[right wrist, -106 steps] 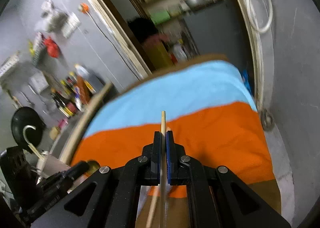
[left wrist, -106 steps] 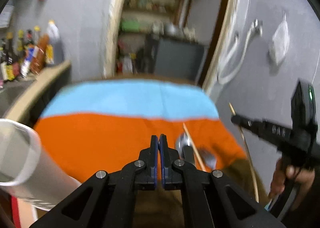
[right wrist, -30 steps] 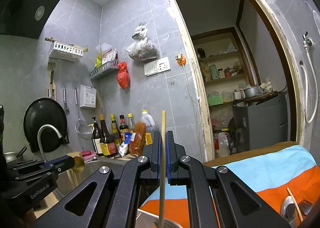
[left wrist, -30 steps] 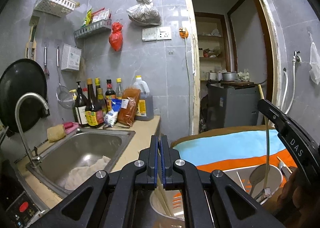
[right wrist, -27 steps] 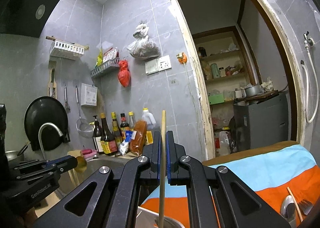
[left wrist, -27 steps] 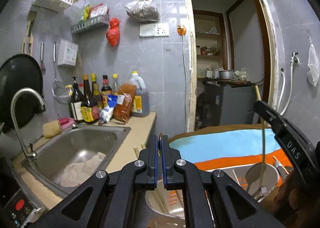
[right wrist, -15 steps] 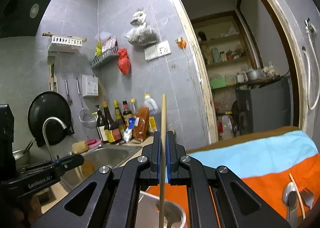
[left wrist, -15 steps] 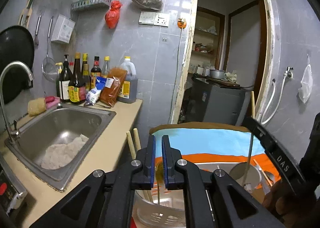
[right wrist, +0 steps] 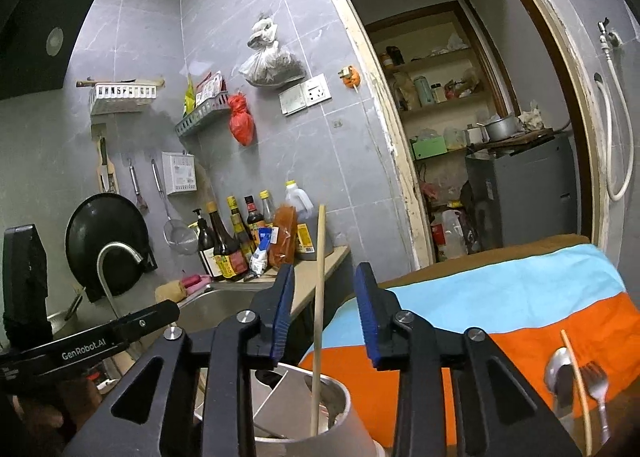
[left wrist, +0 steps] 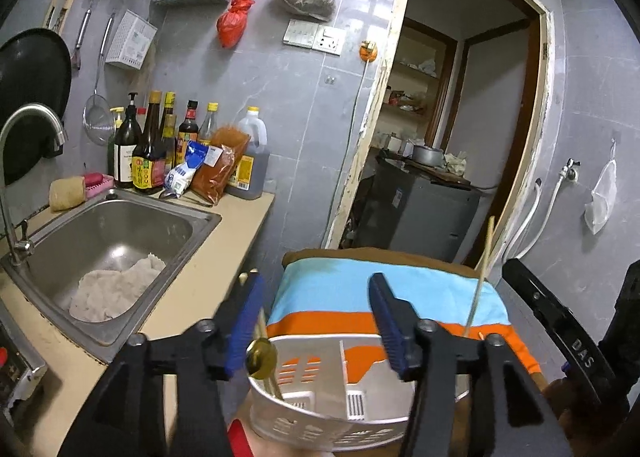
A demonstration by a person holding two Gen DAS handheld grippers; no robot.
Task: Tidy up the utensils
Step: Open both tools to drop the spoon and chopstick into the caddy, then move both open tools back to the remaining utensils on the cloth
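Grey tiled kitchen walls surround me, with a steel sink (left wrist: 116, 241) and a row of sauce bottles (left wrist: 160, 149) on the counter to my left, and an open doorway (right wrist: 472, 129) ahead.

From the left wrist view I see my left gripper (left wrist: 316, 321) spread wide, holding nothing. Just below it stands a white slotted utensil holder (left wrist: 332, 397) with a divider inside. A gold-ended utensil (left wrist: 262, 353) leans in its left compartment, close beside my left finger. This view also shows the cloth lying in the sink, which the other view does not.

From the right wrist view I see my right gripper (right wrist: 322, 313) also released, its blue pads apart. A wooden chopstick (right wrist: 318, 321) stands upright between them, touching neither, its lower end down inside the holder (right wrist: 320, 421). Only this view shows what waits on the orange and blue cloth (right wrist: 520, 297) to the right: a spoon (right wrist: 558, 373), a fork (right wrist: 596, 381) and a second chopstick (right wrist: 576, 381) lying across them, well apart from my gripper.
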